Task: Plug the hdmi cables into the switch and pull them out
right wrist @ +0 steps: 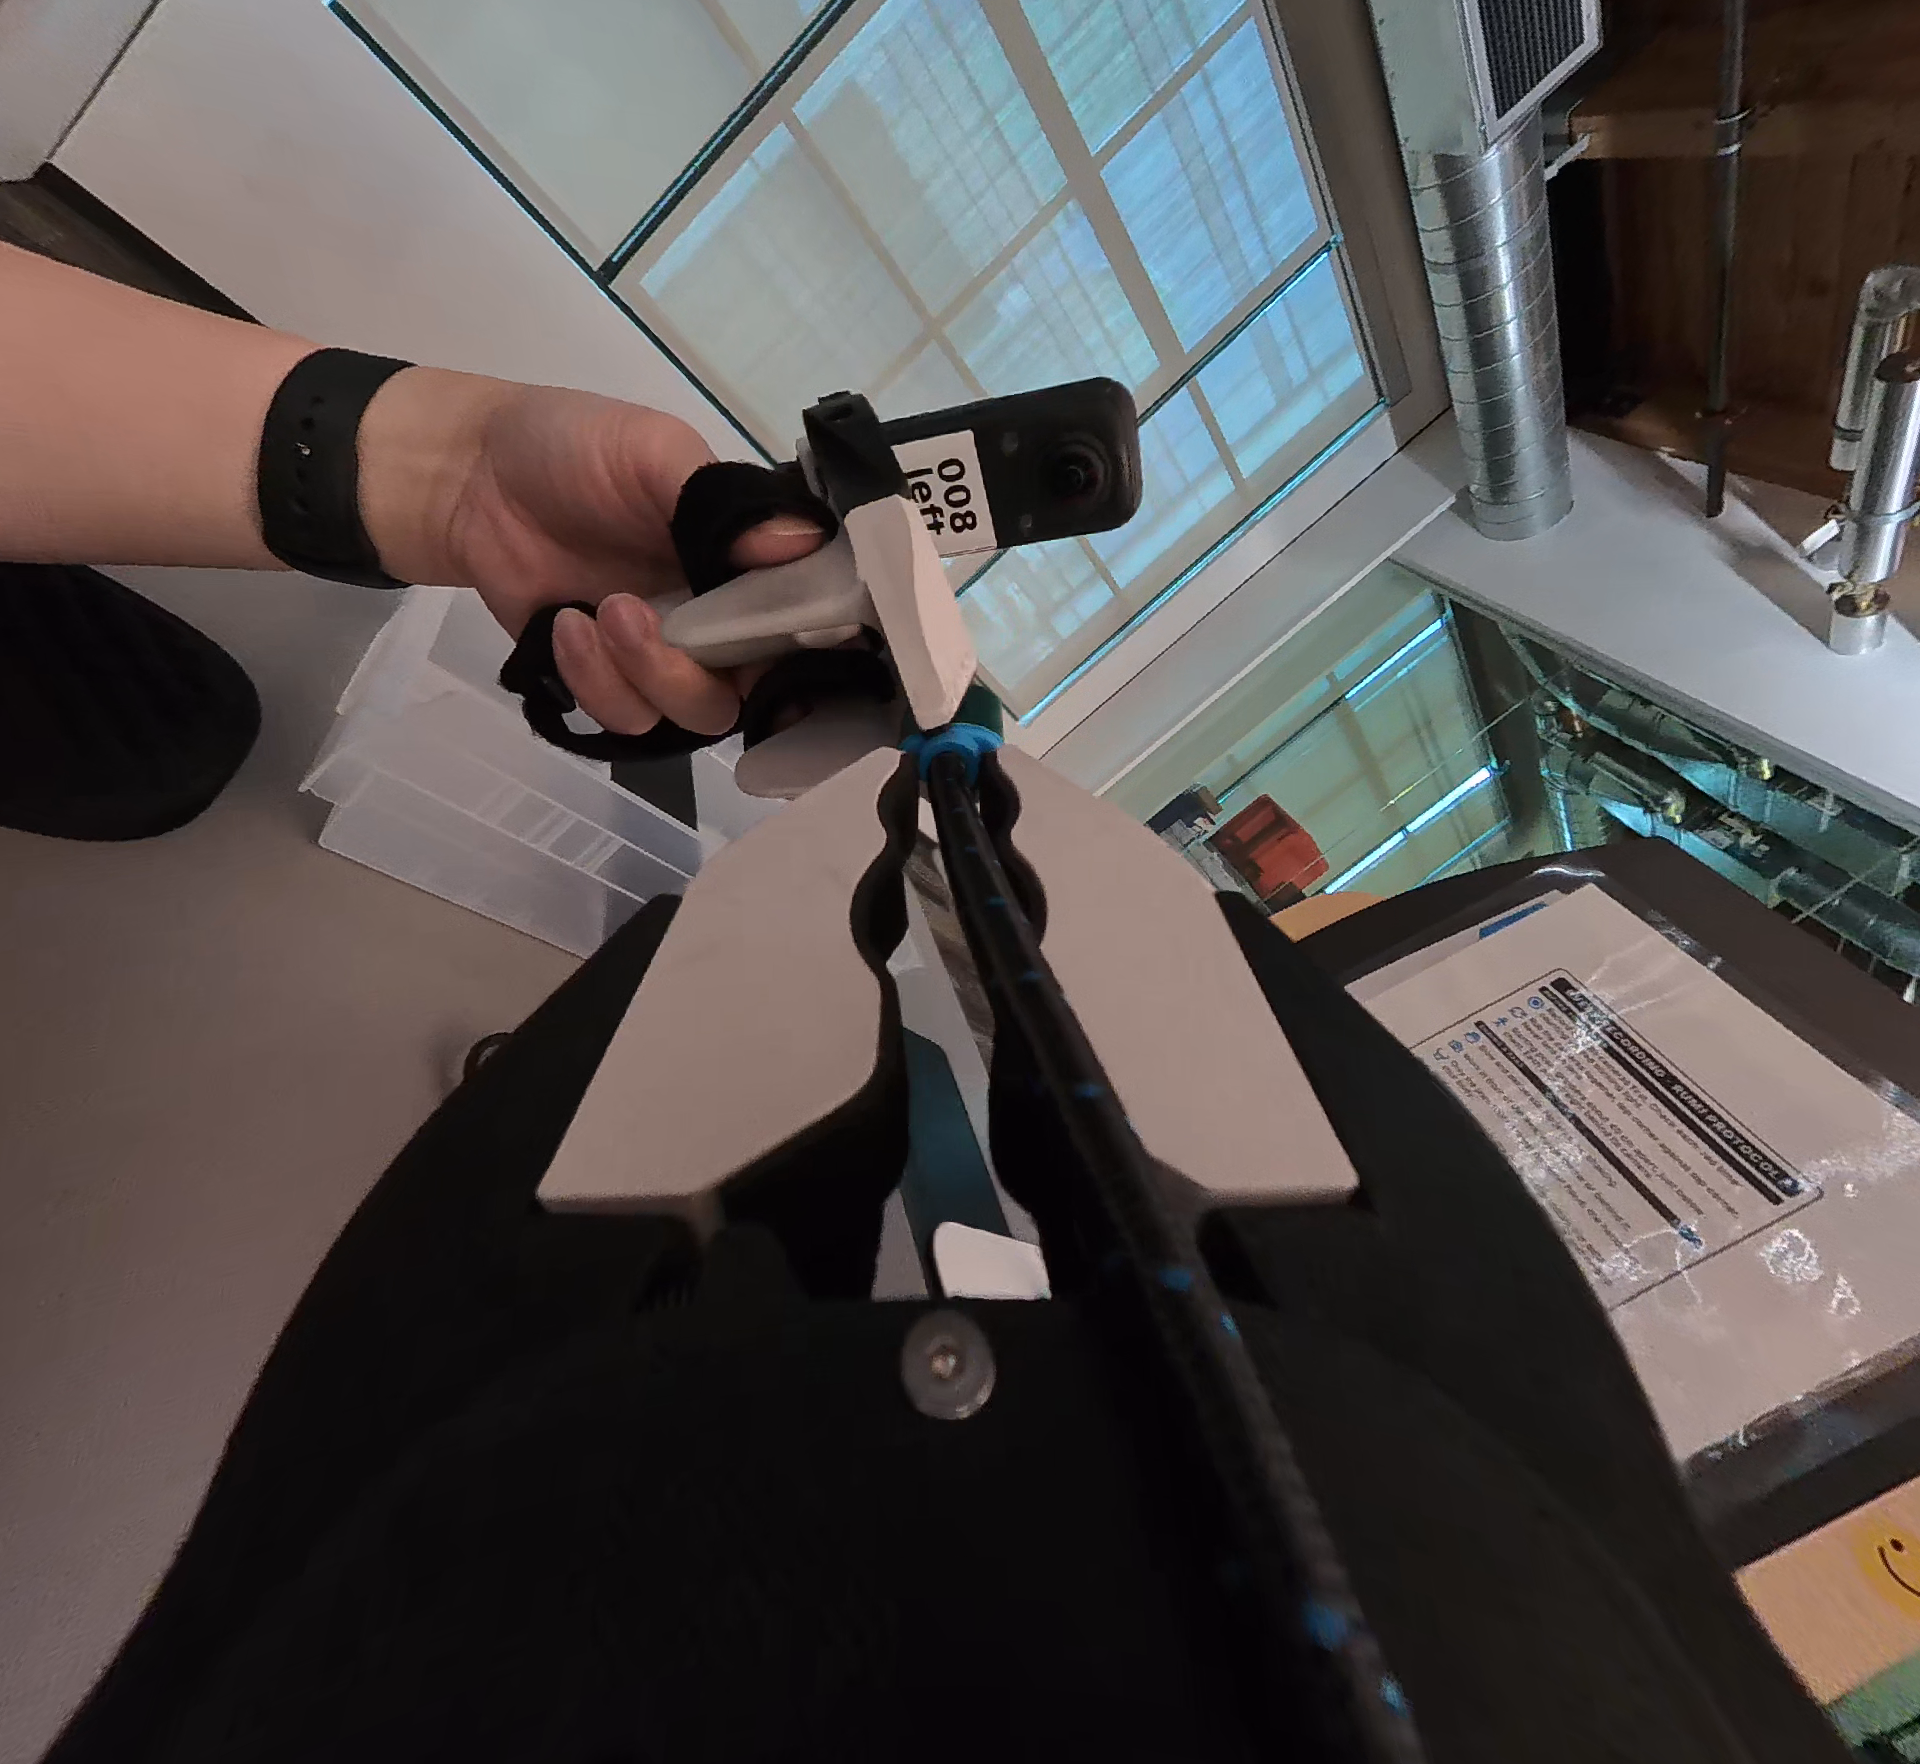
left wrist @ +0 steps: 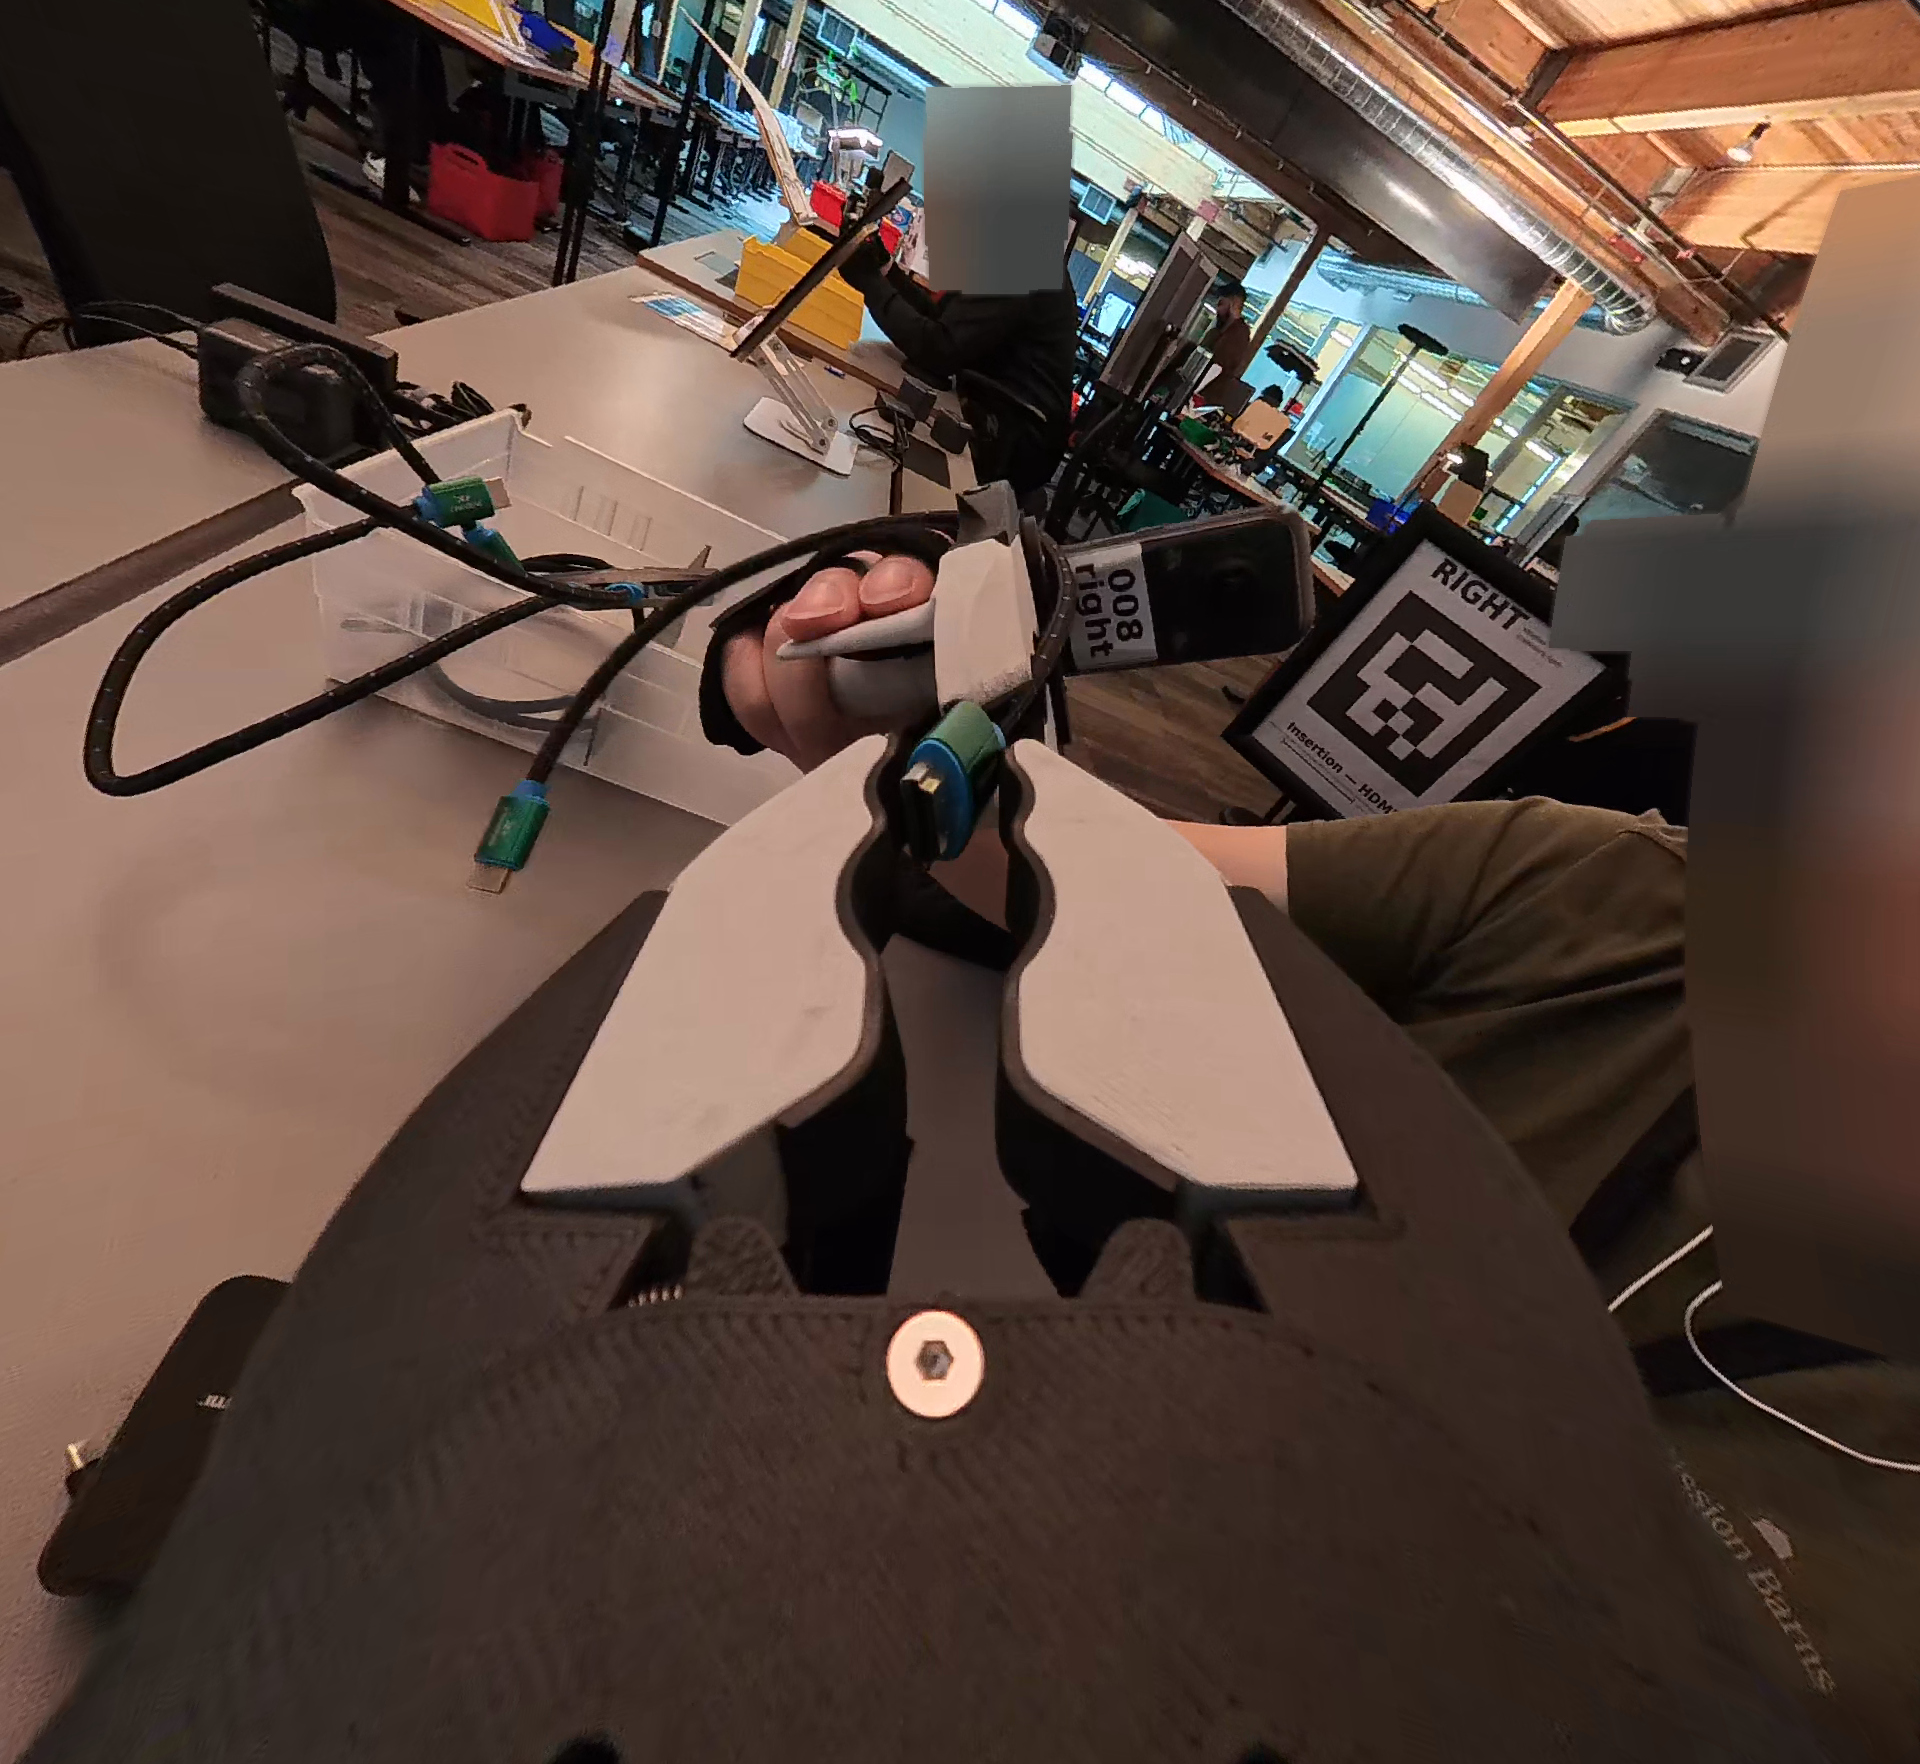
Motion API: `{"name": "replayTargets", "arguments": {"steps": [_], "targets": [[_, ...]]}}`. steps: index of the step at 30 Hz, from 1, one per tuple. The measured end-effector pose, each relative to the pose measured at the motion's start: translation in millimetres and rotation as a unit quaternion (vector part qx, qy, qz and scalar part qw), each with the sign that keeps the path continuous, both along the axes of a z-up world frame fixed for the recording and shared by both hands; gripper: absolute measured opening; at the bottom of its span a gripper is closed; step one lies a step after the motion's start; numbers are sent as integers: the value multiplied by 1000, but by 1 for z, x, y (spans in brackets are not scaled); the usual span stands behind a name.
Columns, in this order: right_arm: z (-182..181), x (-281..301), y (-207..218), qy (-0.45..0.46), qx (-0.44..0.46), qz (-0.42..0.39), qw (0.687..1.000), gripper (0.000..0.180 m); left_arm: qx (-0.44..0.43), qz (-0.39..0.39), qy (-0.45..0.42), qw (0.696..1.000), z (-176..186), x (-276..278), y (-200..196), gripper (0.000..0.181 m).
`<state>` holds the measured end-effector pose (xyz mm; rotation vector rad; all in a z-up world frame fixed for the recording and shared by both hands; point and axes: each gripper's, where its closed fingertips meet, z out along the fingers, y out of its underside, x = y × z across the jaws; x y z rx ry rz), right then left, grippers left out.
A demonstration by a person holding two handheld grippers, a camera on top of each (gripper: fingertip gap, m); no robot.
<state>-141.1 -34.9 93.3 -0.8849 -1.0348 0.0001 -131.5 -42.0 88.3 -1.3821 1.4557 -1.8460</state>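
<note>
My left gripper (left wrist: 951,758) is shut on a green HDMI plug (left wrist: 948,774), whose metal end points back at the camera. My right gripper (right wrist: 948,774) is shut on the same black braided cable (right wrist: 1049,1008), just behind the plug's blue collar (right wrist: 951,743). The right gripper also shows in the left wrist view (left wrist: 987,613), facing the left one, both held above the table. The black switch (left wrist: 281,384) sits far left on the table (left wrist: 260,987). A second green plug (left wrist: 509,821) lies loose on the table. A third (left wrist: 457,501) hangs over the bin.
A clear plastic bin (left wrist: 582,509) stands on the table between the switch and the grippers; it also shows in the right wrist view (right wrist: 499,810). A framed marker sign (left wrist: 1423,675) stands to the right. A person sits at a farther table (left wrist: 987,364). A laminated sheet (right wrist: 1621,1122) lies to the right.
</note>
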Motion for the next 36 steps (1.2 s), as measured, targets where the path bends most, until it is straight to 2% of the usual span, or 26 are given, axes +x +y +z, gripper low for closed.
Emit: {"name": "replayTargets", "arguments": {"steps": [8,9,11,14,16,18,20,24,26,28,32,36], "targets": [[0,2,6,4,2,-40,999,11,18,35,-8,999,1,2,9,21],[2,2,7,-3,5,-47,999,11,38,54,-20,998,4,2,13,22],[7,8,5,-3,7,-53,999,11,95,110,-58,988,16,-2,24,47],[20,20,0,5,4,-56,998,10,227,177,-59,956,14,-21,37,54],[29,28,-3,8,9,-64,998,11,301,195,0,934,-6,-30,47,62],[36,35,-7,8,14,-71,997,11,354,196,96,910,-41,-32,59,81],[42,38,-11,4,23,-76,997,11,408,193,166,877,-76,-25,71,88],[49,38,-20,-8,36,-83,996,11,440,116,311,834,-153,-9,66,90],[53,38,-25,-10,43,-82,996,11,471,112,351,802,-179,-6,76,92],[56,37,-28,-11,45,-79,996,11,501,118,381,768,-197,-6,87,93],[57,36,-29,-15,42,-79,996,11,523,136,409,736,-212,-8,102,90],[56,34,-31,-24,41,-77,996,11,496,148,445,731,-230,-15,113,90]]}}
